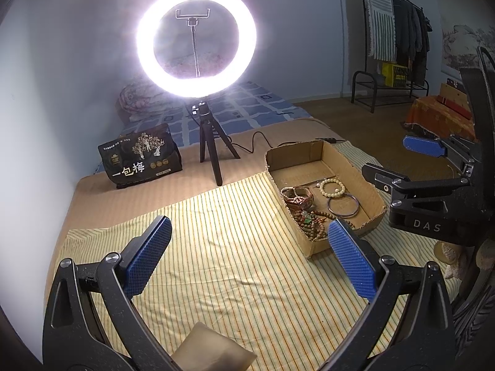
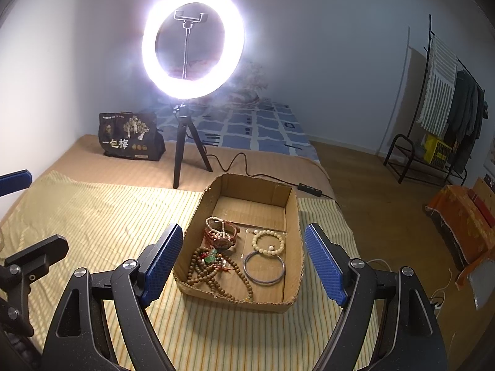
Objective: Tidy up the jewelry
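From the left wrist, your left gripper (image 1: 249, 255) is hovering released over the yellow striped cloth (image 1: 216, 232), the shallow brown cardboard box (image 1: 312, 249) to its right.

From the right wrist, your right gripper (image 2: 243, 261) is gaping empty above that box (image 2: 235, 300), which is holding a silver metal bangle (image 2: 264, 268), a cream bead bracelet (image 2: 268, 241) and brown wooden bead strands (image 2: 213, 273).

Right gripper (image 1: 433, 167) partly cut off, perhaps open

Yellow-striped cloth (image 2: 102, 216), brown cardboard box (image 2: 295, 247), seemingly cream bracelet (image 2: 268, 242)

A glaring ring light (image 2: 192, 43) stands on the bed before pale walls; a clothes rack (image 2: 445, 108) lines the wooden floor (image 2: 380, 210).
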### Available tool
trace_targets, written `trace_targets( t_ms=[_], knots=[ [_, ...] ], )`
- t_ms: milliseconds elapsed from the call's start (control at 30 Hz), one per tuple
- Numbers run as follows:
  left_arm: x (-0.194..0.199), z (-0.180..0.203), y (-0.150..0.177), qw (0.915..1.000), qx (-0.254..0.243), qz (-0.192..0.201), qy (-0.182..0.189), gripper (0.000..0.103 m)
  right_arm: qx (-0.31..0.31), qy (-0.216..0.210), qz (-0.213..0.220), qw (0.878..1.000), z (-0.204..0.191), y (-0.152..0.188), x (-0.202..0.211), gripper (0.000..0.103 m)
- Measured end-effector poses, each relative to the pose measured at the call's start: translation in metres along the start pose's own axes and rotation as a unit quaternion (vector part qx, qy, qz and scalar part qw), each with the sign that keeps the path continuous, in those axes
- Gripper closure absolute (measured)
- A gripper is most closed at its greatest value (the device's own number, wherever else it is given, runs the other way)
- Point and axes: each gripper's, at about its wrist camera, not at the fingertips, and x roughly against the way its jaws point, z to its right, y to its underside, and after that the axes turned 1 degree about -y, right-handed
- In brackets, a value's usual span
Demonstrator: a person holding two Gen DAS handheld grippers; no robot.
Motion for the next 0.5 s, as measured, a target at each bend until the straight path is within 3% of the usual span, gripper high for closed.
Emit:
trace_targets(
  t_ms=[500],
  knots=[
    [0.0021,-0.0035,-0.0006,0.9999,0.005,0.006,-0.012,0.000,0.012,0.000,-0.006,1.000,-0.0045,0.0015,-0.0030,0.022]
  ],
)
